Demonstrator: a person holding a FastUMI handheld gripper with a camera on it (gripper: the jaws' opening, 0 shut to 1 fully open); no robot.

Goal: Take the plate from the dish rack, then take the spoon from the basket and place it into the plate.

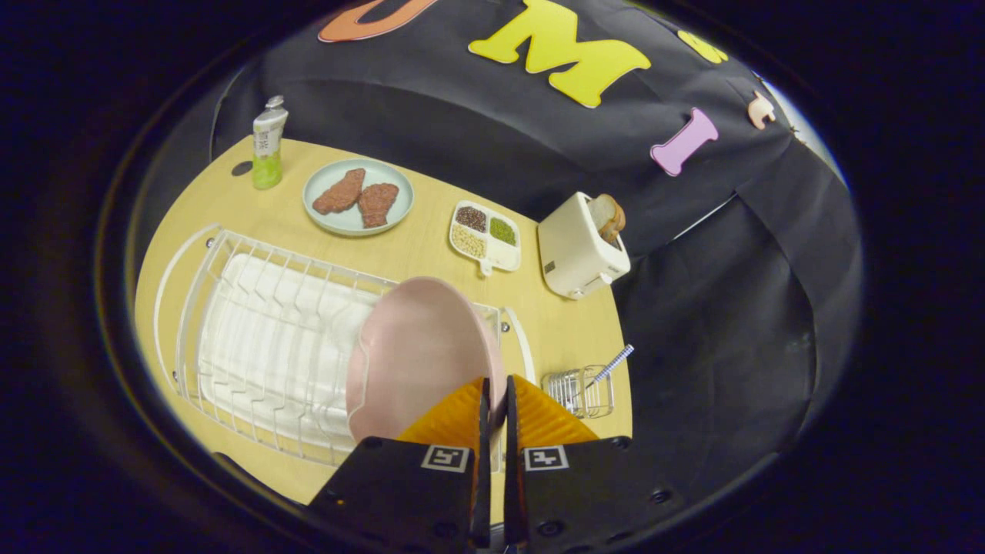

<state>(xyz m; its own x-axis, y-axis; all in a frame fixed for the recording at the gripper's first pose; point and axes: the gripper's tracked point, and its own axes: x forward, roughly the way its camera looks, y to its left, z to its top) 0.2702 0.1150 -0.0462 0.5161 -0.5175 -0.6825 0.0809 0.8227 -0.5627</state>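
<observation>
Your gripper (496, 396) has its fingers nearly together, pinching the rim of the round pink plate (415, 358), which stands on edge at the right end of the white wire dish rack (254, 338) on the pale wooden counter (431, 258). To the fingers' right, the small wire basket (579, 391) holds the spoon with its checked handle (613, 363) sticking up.

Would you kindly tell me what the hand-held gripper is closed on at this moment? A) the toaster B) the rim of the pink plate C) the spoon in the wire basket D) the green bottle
B: the hand-held gripper has both fingers pinched on the rim of the pink plate, which stands tilted over the dish rack.
</observation>
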